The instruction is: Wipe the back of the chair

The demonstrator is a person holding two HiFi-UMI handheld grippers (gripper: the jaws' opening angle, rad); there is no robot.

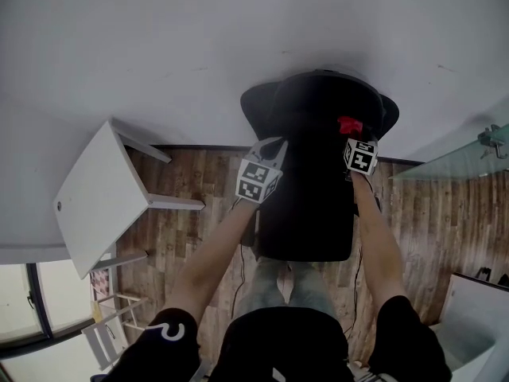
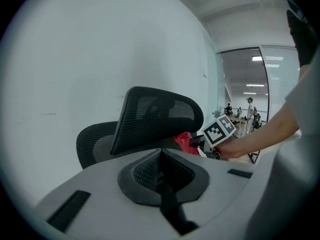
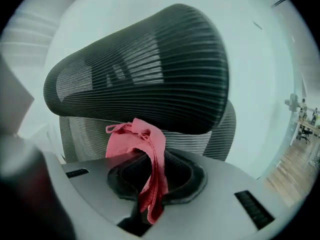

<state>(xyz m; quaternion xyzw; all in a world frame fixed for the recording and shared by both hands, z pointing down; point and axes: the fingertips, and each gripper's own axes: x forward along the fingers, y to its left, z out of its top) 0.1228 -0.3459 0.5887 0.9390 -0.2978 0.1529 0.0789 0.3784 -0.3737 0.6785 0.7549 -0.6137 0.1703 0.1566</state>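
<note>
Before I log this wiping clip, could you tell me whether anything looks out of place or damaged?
Nothing stands out. The chair stands upright by the wall, the red cloth is pinched in the right gripper, and the left gripper is shut and empty.

Black mesh chair upright, red cloth against its back

In the head view the chair hides its own base; the red cloth barely shows.
</note>
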